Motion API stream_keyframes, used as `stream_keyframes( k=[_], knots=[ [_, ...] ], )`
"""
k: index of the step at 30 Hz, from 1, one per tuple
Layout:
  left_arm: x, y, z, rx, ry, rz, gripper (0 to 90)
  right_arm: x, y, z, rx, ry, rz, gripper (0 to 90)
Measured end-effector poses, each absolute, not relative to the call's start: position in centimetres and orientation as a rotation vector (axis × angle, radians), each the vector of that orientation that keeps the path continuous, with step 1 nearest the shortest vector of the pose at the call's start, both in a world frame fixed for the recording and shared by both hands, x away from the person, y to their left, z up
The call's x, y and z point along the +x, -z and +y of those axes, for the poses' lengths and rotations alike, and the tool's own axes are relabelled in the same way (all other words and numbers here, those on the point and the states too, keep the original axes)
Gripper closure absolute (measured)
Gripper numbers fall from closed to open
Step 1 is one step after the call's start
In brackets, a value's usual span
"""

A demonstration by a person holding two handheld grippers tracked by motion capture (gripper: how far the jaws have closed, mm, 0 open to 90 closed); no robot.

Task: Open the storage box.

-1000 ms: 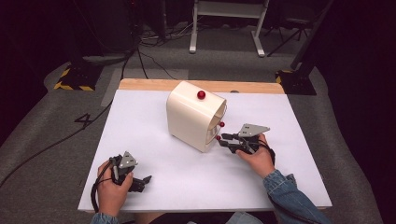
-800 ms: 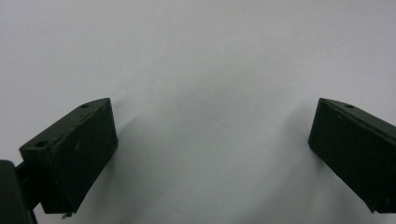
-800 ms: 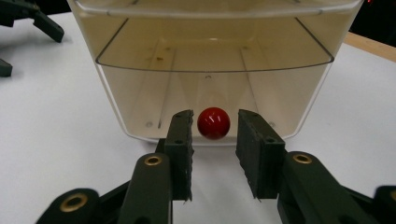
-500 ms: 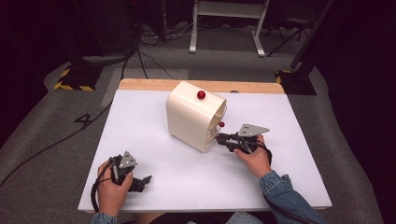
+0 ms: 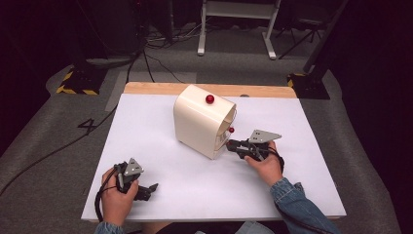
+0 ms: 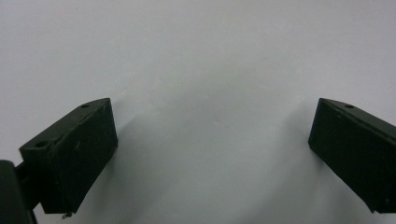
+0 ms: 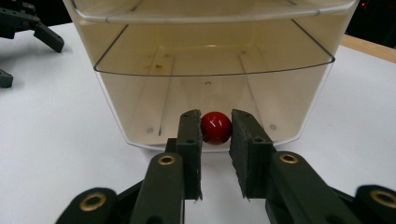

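Gripping the red knob (image 7: 216,127) low on the cream drawer cabinet's (image 5: 197,122) front with the right gripper (image 7: 215,133), drawer not yet drawn out, left gripper (image 5: 146,190) idling open near the cabinet.

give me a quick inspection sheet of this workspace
surface: white table top with a wooden edge strip at its far side, bare around the work
job's things: cream drawer box with a red knob on top; clear drawer front with its own red knob
clutter: nothing seen
grippers: right gripper has just closed its jaws on the lower drawer's red knob; left gripper open, jaws over bare table
cables: black cable loops from the left gripper; more run over the floor behind
surroundings: grey floor, white stand legs, yellow-black striped base
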State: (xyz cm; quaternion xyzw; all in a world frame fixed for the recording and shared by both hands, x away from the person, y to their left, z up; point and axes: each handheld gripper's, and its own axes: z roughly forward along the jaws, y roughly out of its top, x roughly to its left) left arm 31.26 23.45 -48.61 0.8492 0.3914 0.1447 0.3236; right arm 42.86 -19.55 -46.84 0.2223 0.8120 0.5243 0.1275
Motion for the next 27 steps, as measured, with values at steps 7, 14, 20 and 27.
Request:
stream_keyframes(
  k=[7,14,20,27],
  knots=[
    [31.3,48.6,23.5,2.228,-0.378,1.027,1.5,42.3,46.4,-20.5,0.661,-1.522,2.370,74.3],
    [31.3,48.6,23.5,2.227,-0.379,1.026,1.5,41.2,46.2,-22.3,0.688,-1.546,2.365,74.4],
    [31.3,48.6,23.5,2.226,-0.377,1.026,1.5,40.2,46.1,-23.5,0.697,-1.546,2.348,74.4],
    [31.3,48.6,23.5,2.226,-0.376,1.027,1.5,38.9,45.9,-24.9,0.715,-1.529,2.342,74.4]
  ],
)
